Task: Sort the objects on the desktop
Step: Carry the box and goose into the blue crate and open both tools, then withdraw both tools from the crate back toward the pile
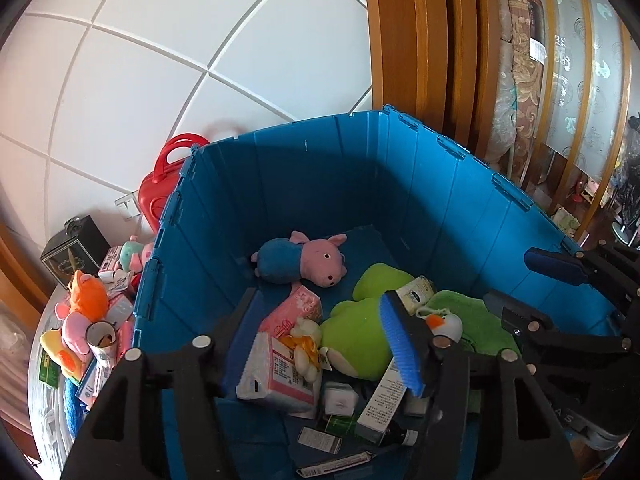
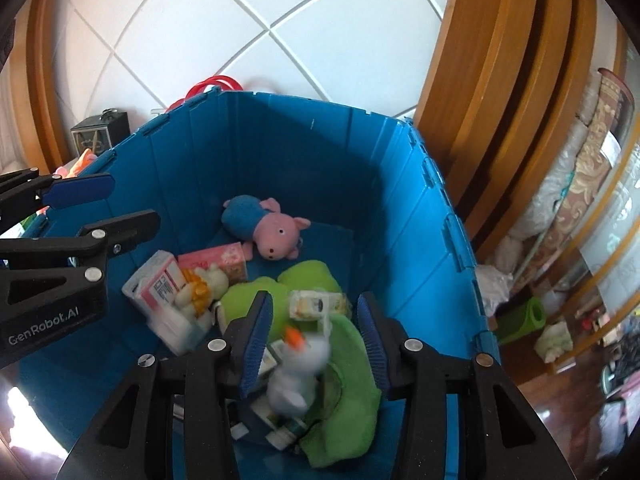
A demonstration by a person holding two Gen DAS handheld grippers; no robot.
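Both my tools hang over the blue crate [image 1: 400,184]. My left tool [image 1: 324,344] is released; nothing is between its fingers, and below it lie a white and pink tissue pack [image 1: 276,372], a small yellow toy [image 1: 306,346] and a green plush [image 1: 356,336]. My right tool [image 2: 316,344] is also released: its blue pads stand apart on both sides of a small white duck toy [image 2: 300,372], which looks blurred, and I cannot see them pressing on it. The pink pig plush [image 2: 266,226] lies farther back on the crate floor. More toys [image 1: 80,320] stay on the table [image 1: 46,408], left of the crate.
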